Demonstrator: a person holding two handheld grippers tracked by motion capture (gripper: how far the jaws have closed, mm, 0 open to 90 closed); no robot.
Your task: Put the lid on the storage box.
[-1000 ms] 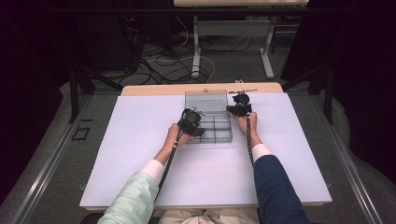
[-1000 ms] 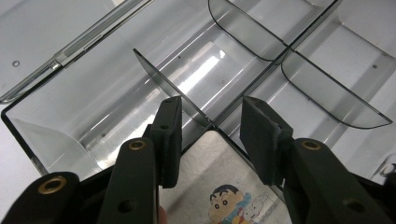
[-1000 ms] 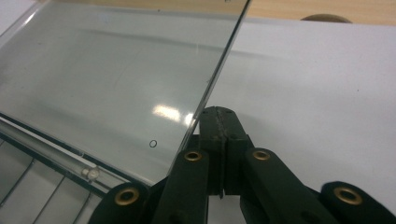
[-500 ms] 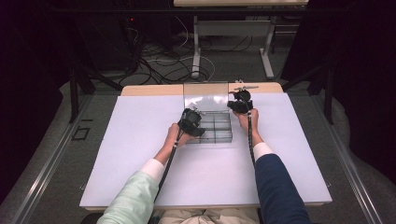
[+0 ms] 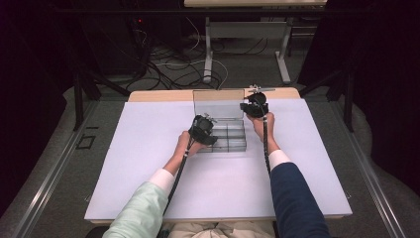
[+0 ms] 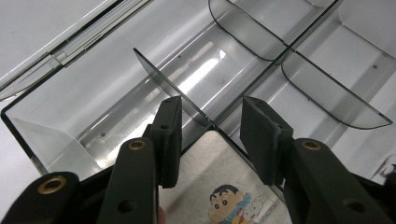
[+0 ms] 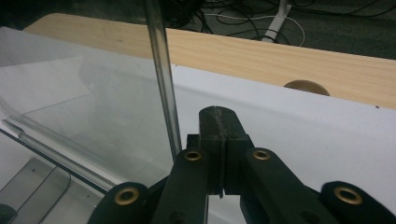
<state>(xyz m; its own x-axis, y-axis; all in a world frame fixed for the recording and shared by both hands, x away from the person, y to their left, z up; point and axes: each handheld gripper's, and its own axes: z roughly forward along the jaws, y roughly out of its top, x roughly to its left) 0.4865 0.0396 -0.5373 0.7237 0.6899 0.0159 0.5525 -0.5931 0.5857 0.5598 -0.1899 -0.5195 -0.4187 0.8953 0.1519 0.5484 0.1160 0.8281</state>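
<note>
Over the clear box, the left gripper hovers wide open above a divider, while the right gripper, pressed shut and empty, props the lid upright for access.

clear smoky box, white table cover, black grippers

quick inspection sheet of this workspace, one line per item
surface: white sheet over a wooden table
job's things: clear divided box, lid raised; cartoon card in one compartment
clutter: nothing seen
grippers: left gripper open over a divider; right gripper shut beside the lid's edge
cables: one along each forearm; tangle on floor
surroundings: another table's legs, dark curtains
</note>
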